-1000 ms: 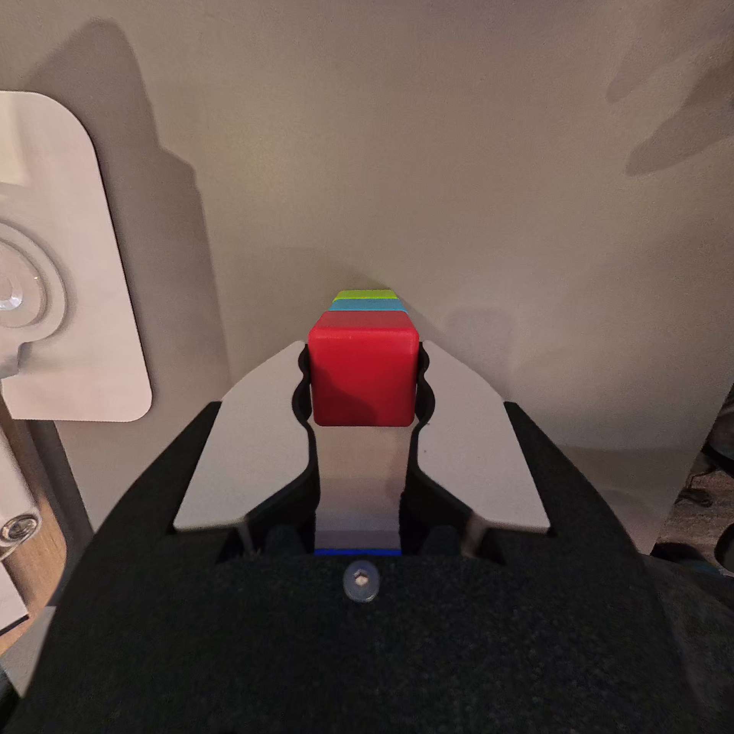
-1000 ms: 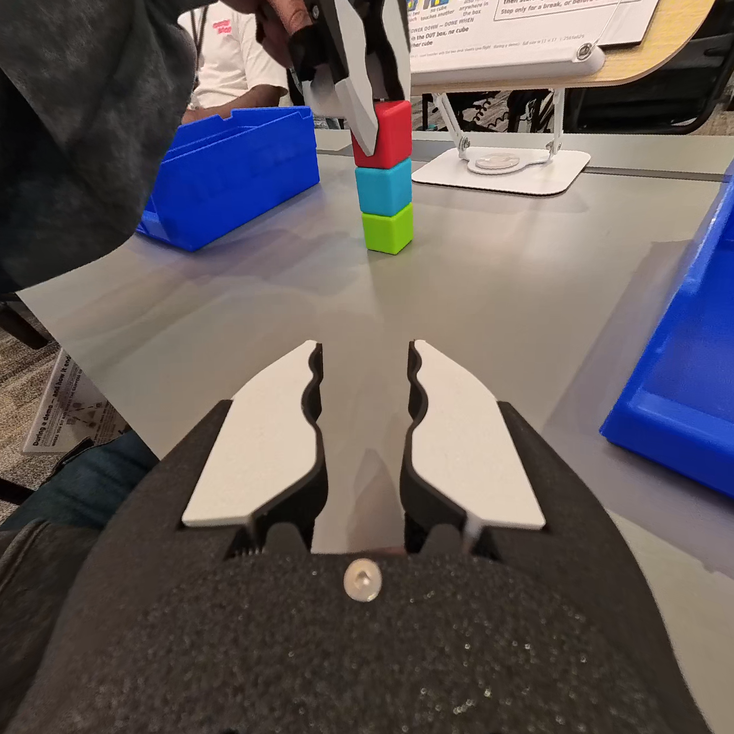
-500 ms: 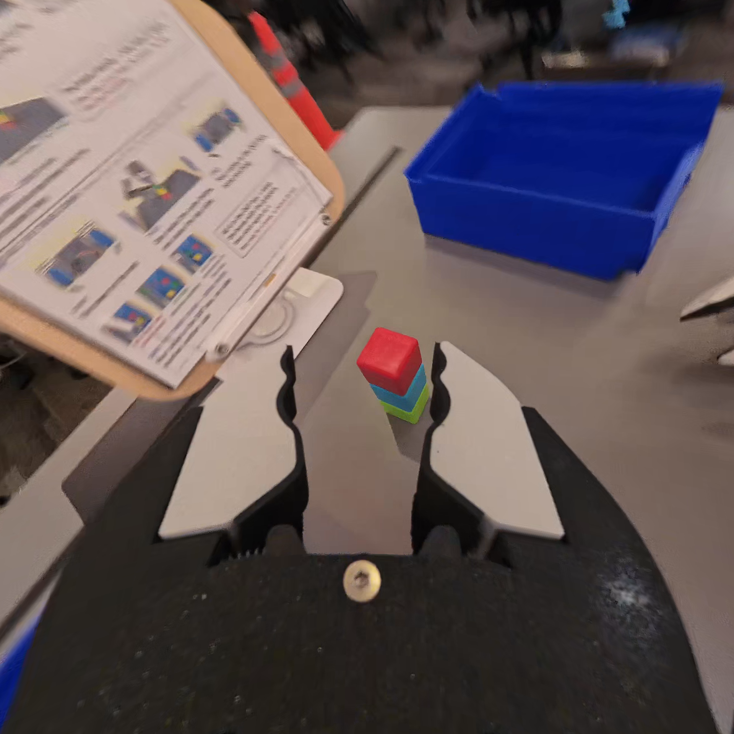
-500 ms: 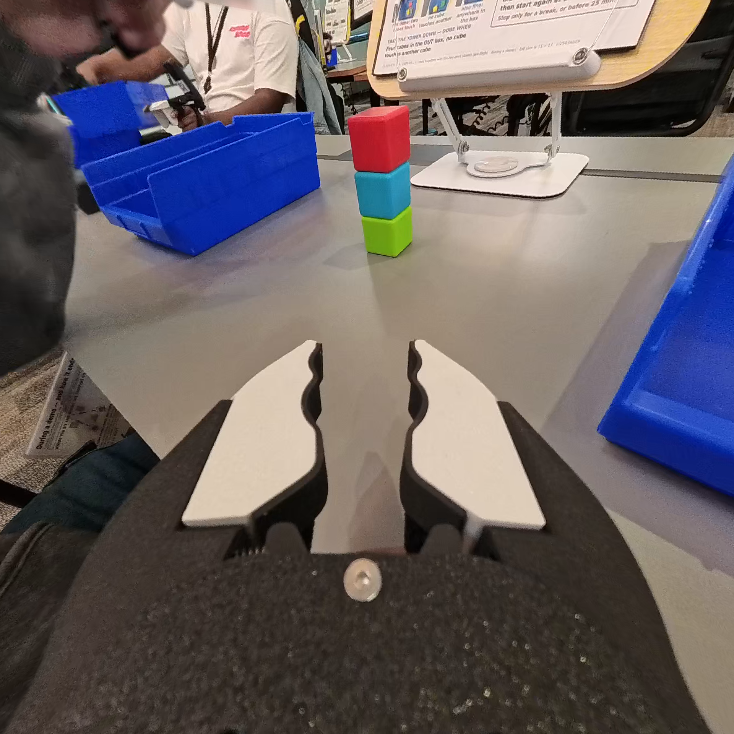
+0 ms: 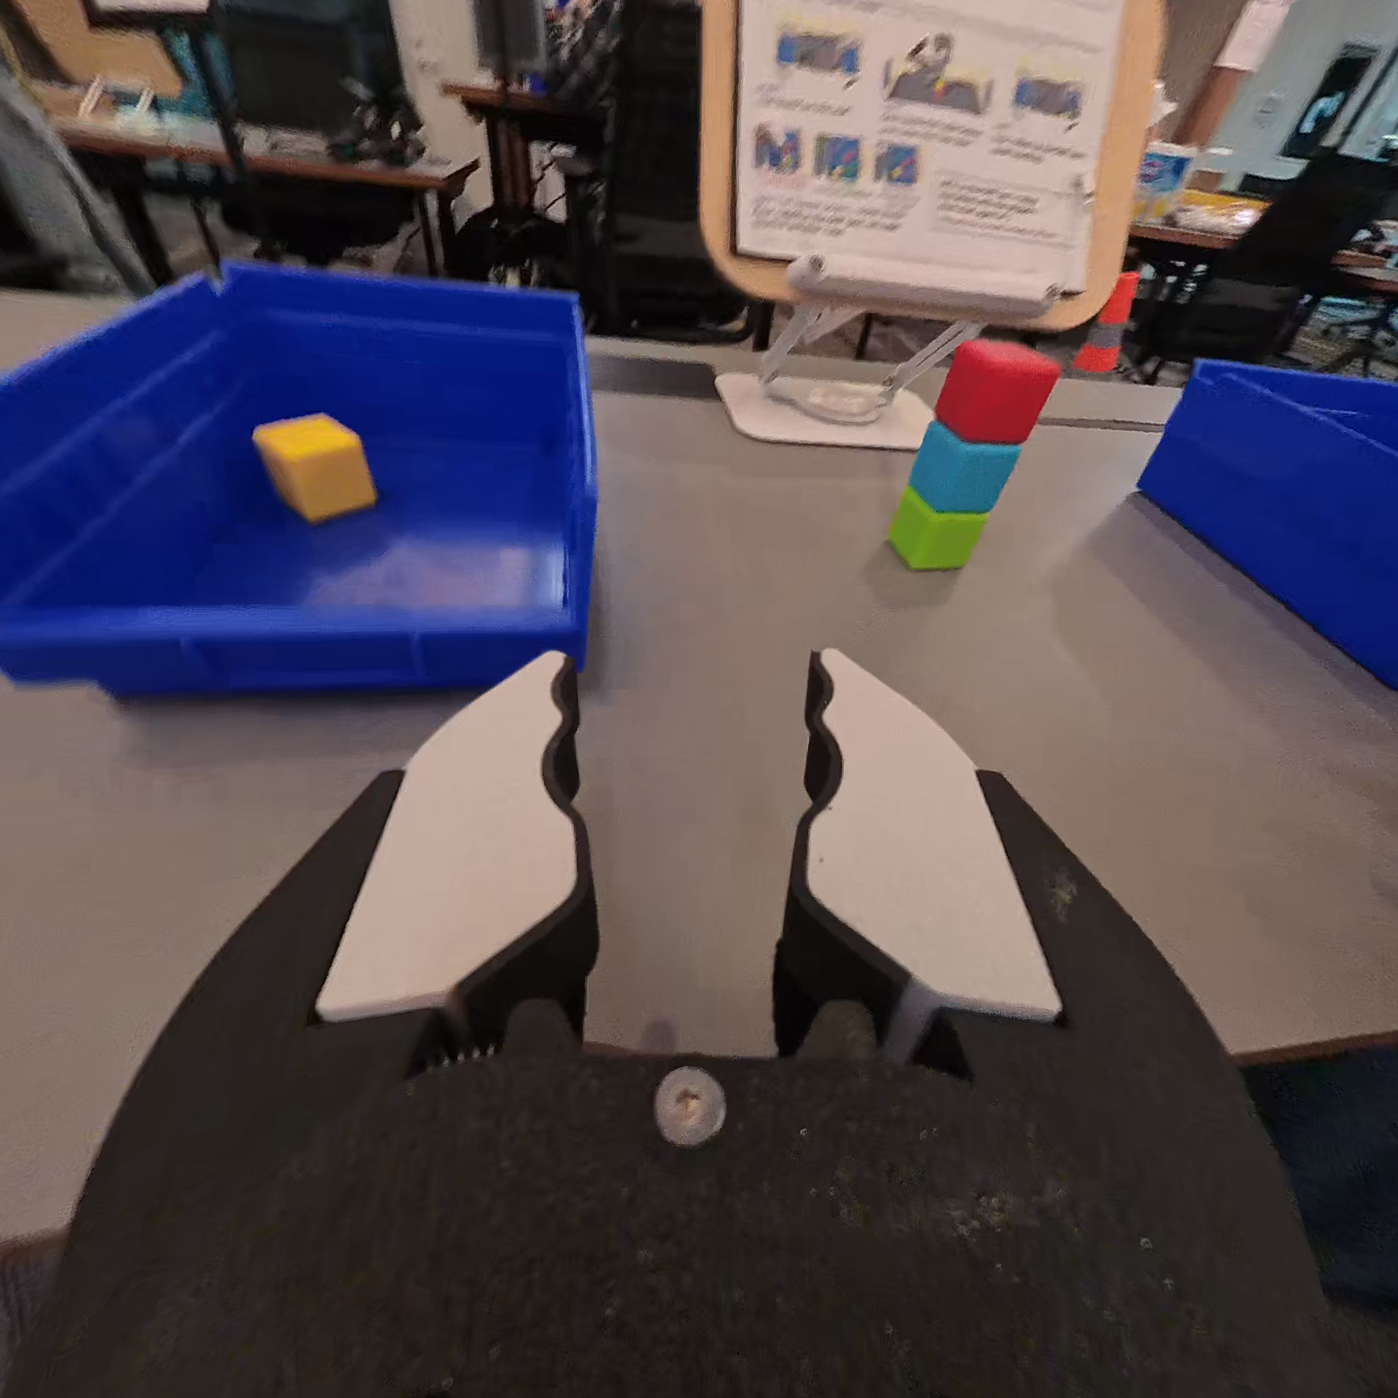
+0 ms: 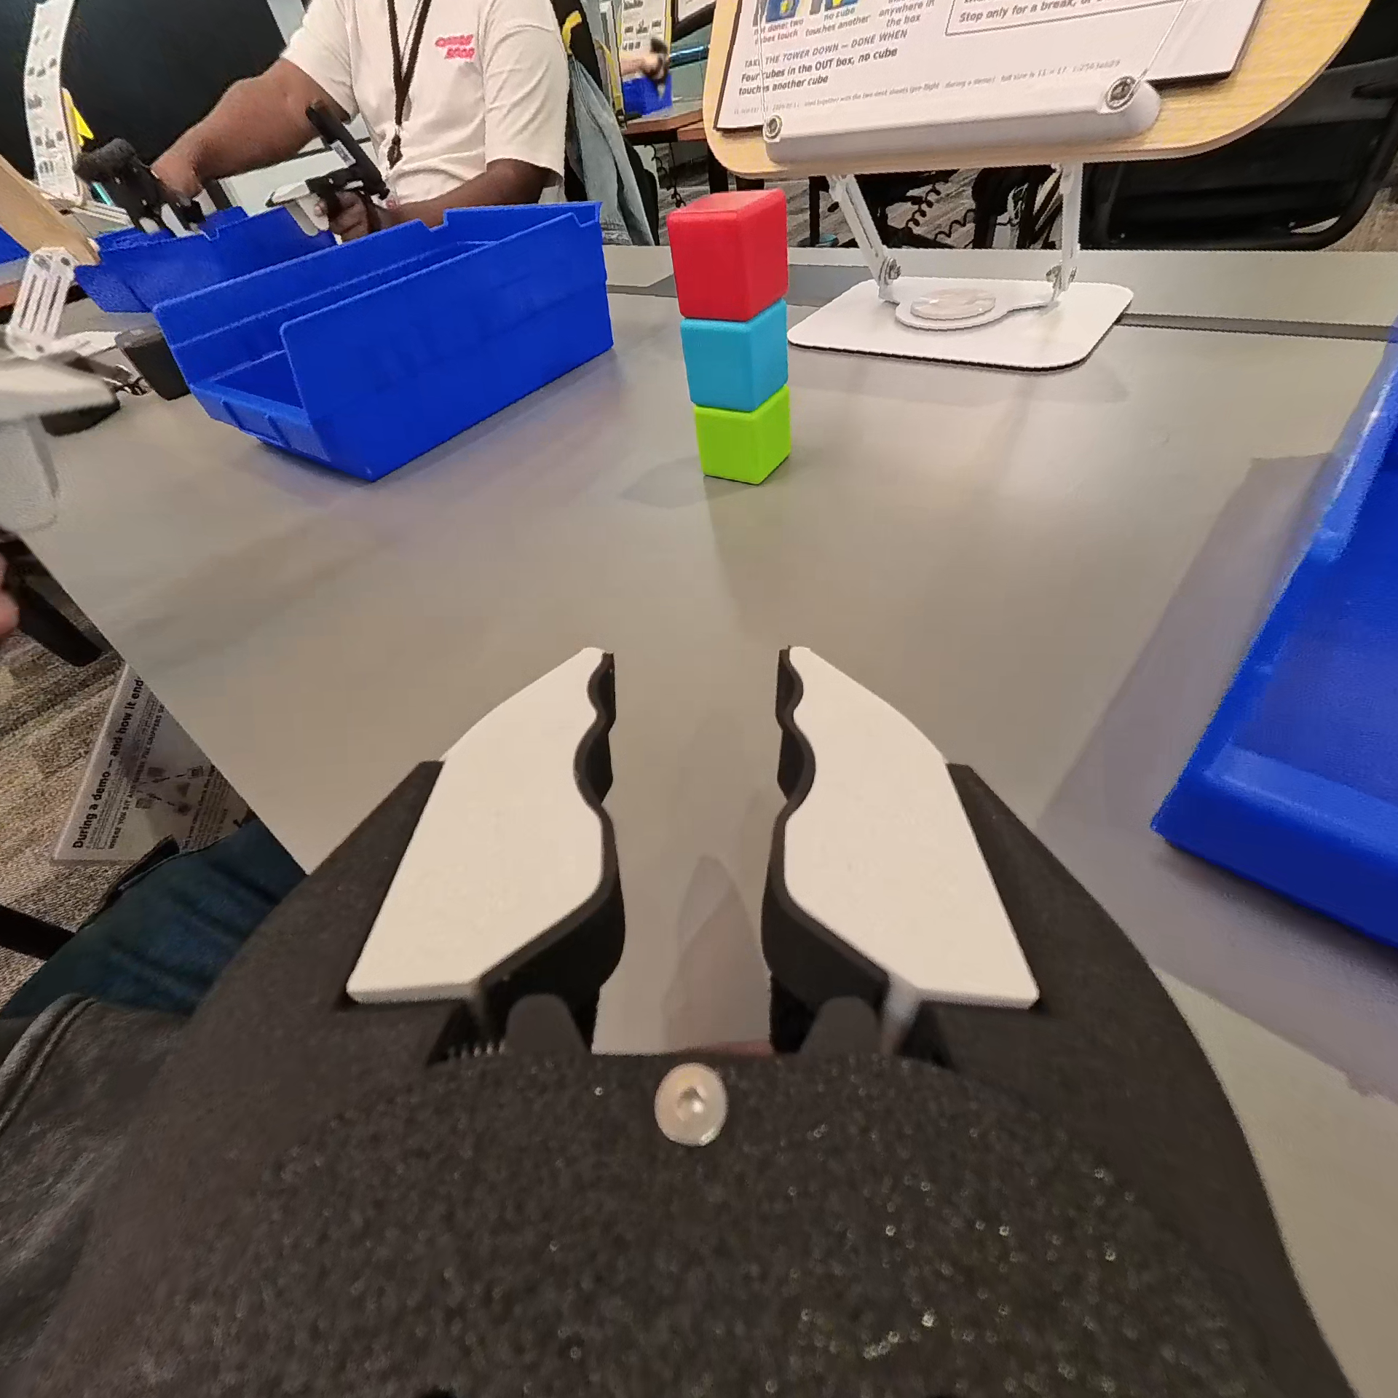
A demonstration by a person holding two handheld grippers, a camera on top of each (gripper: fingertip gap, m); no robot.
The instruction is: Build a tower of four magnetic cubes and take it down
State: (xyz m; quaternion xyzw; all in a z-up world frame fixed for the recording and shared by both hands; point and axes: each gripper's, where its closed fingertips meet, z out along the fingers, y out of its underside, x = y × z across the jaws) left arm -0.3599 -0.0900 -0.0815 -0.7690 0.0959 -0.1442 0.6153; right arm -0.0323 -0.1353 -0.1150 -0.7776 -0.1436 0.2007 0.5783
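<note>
A tower of three cubes stands on the grey table: a red cube on a light blue cube on a green cube. In the right wrist view the red cube, the light blue cube and the green cube stand straight ahead. A yellow cube lies in the blue bin at the left. My left gripper is open and empty, near the table's front edge. My right gripper is open and empty, short of the tower.
A second blue bin sits at the right; in the right wrist view it is close by. An instruction board on a white stand is behind the tower. The left blue bin and a seated person are beyond.
My left gripper let go of the red cube on top of the tower, drew back and swung left, now facing the bin with the yellow cube. The right gripper has not moved.
</note>
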